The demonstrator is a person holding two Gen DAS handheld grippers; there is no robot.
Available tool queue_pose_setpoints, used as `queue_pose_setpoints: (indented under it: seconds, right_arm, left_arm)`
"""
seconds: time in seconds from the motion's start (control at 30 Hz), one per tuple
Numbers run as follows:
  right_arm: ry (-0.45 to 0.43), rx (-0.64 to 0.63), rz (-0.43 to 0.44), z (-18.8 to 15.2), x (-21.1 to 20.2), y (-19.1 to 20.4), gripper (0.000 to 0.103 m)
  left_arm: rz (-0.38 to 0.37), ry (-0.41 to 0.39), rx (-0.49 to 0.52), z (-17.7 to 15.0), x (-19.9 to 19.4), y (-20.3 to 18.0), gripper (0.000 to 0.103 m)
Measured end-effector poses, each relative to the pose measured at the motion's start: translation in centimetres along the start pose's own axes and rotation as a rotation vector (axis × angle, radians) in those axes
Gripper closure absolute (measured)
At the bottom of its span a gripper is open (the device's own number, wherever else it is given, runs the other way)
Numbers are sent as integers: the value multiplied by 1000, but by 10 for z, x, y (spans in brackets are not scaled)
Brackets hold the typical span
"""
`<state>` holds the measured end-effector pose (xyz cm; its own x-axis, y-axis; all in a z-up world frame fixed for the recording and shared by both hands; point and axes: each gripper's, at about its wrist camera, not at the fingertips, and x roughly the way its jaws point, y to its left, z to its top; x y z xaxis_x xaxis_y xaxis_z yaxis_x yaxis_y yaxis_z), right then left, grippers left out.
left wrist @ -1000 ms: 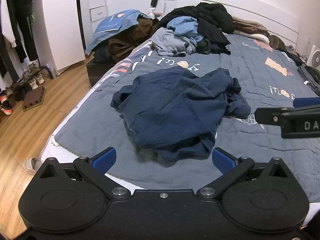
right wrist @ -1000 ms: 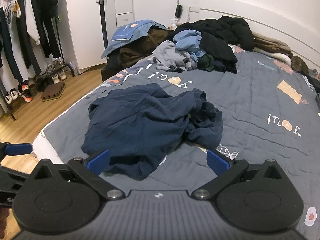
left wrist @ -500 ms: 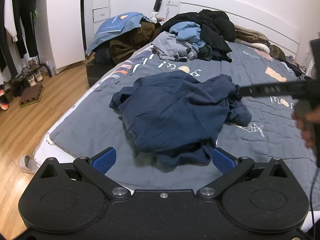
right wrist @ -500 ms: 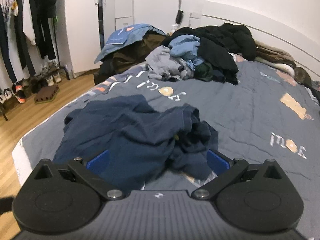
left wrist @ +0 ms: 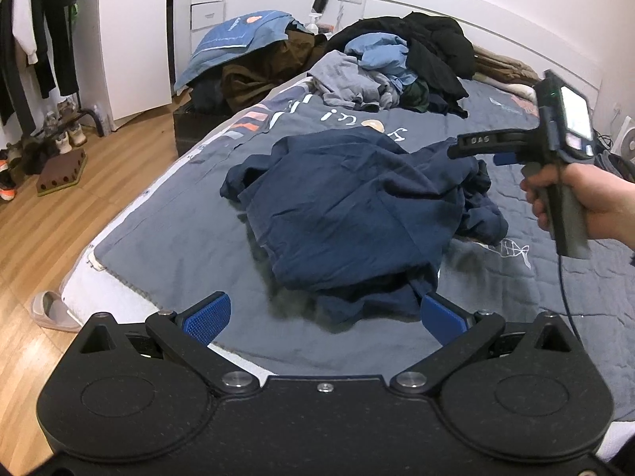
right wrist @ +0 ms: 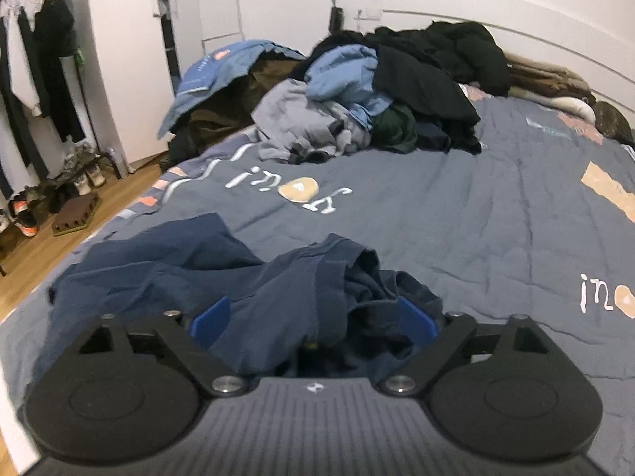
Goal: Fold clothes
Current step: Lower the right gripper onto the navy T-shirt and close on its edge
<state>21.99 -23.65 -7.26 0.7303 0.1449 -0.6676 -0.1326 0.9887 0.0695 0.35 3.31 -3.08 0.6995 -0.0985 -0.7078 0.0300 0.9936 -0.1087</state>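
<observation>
A crumpled navy blue garment (left wrist: 357, 206) lies in a heap on the grey bedspread (left wrist: 178, 246) near the bed's foot. My left gripper (left wrist: 323, 315) hovers open at the heap's near edge, its blue pads wide apart and holding nothing. In the left wrist view a hand (left wrist: 583, 194) holds the right gripper's handle above the garment's far right side. In the right wrist view my right gripper (right wrist: 313, 317) is open and low over the navy garment (right wrist: 238, 277), with bunched folds of cloth lying between its blue pads.
A pile of mixed clothes (left wrist: 397, 67) in black, light blue and grey covers the head of the bed. More clothes (left wrist: 254, 51) are heaped on a dark box left of the bed. A clothes rack (left wrist: 35, 39), shoes and a slipper (left wrist: 51, 309) stand on the wooden floor.
My right gripper has moved forward and down onto the garment's far right side, so cloth now lies between its pads. The left gripper has barely shifted. The garment lies as before.
</observation>
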Motion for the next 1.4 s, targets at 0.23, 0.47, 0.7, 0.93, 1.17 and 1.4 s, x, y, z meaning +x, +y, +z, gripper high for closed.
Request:
queue_pose_setpoints:
  seconds: [0.23, 0.47, 0.7, 0.93, 1.17, 1.4]
  right_arm:
    - [33, 3, -5, 0, 27, 0, 30]
    - [30, 12, 14, -3, 26, 8, 70]
    - [-63, 221, 66, -9, -19, -12, 80]
    - [-151, 328, 164, -15, -79, -40, 82]
    - [-280, 417, 157, -25, -155, -90, 84]
    - [-347, 455, 87, -68, -207, -148, 84]
  left_arm:
    - [4, 19, -53, -1, 1, 13, 0]
    - [10, 14, -51, -1, -3, 11, 0]
    - [27, 4, -13, -1, 0, 5, 0]
    - [48, -26, 31, -1, -3, -3, 0]
    - [13, -77, 100, 0, -14, -31, 0]
    - [-53, -127, 204, 2, -29, -73, 0]
